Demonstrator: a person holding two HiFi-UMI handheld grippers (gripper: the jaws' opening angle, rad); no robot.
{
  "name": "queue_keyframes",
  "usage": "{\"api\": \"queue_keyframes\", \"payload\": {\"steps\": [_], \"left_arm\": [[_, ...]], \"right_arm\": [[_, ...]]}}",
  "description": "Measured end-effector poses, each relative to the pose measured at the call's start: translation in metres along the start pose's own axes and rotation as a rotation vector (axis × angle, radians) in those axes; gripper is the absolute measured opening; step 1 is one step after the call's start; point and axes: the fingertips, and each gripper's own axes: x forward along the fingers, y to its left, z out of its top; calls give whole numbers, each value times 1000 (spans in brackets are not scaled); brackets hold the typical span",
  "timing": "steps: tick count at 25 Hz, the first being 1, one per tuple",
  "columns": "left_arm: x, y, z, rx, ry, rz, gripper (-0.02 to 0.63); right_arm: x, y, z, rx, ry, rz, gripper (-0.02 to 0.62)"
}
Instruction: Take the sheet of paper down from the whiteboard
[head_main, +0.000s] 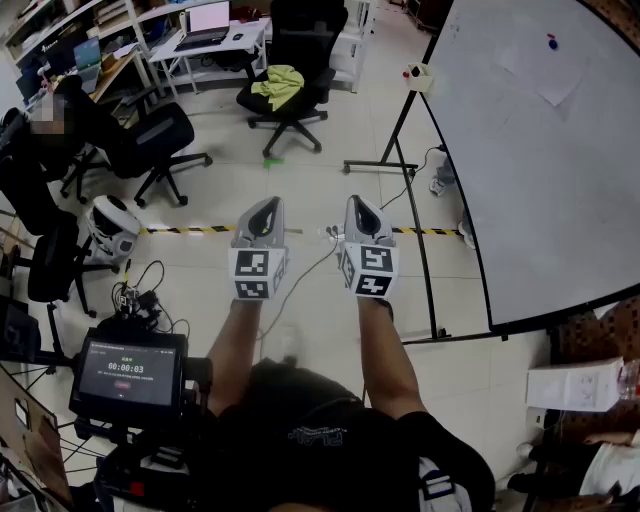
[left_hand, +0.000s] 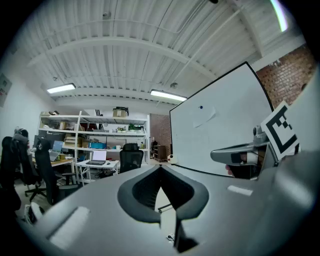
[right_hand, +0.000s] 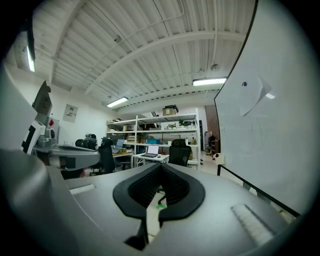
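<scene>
A large whiteboard (head_main: 540, 150) on a black wheeled stand stands at the right. A white sheet of paper (head_main: 545, 72) hangs on it under a small blue magnet (head_main: 552, 43). The same paper (left_hand: 204, 118) shows in the left gripper view and as paper (right_hand: 254, 98) in the right gripper view. My left gripper (head_main: 264, 208) and right gripper (head_main: 357, 208) are held side by side, level, in front of my body and well short of the board. Both are shut with nothing between the jaws.
Black office chairs (head_main: 290, 75) stand ahead, one carrying a green cloth (head_main: 278, 85). Desks with a laptop (head_main: 205, 25) and shelves lie beyond. A yellow-black tape line (head_main: 180, 230) crosses the floor. A monitor on a cart (head_main: 125, 370) is at my lower left, with cables beside it.
</scene>
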Motion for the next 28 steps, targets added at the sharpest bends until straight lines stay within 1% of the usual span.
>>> {"api": "queue_keyframes", "payload": {"steps": [3, 5, 7, 10, 12, 19, 21, 23, 28], "left_arm": [[21, 5, 1, -5, 9, -34, -5], [45, 15, 2, -3, 16, -66, -5], [67, 19, 7, -4, 5, -108, -5], [89, 16, 15, -21, -18, -174, -5], [107, 8, 20, -33, -32, -215, -5], [169, -23, 37, -40, -85, -318, -5], [194, -31, 40, -41, -83, -344, -5], [229, -46, 41, -28, -78, -371, -5], [318, -99, 38, 11, -74, -446, -5]], "right_arm": [[16, 1, -2, -18, 16, -11, 12], [40, 1, -3, -23, 29, -27, 12], [61, -2, -2, -16, 36, -50, 12], [77, -9, 4, -4, 25, -84, 12], [85, -21, 9, -9, 17, -112, 13], [111, -72, 18, 5, 0, -194, 14], [123, -91, 19, 17, -1, -209, 13], [140, -118, 18, 31, 5, -220, 13], [181, -203, 9, 38, 31, -260, 13]]}}
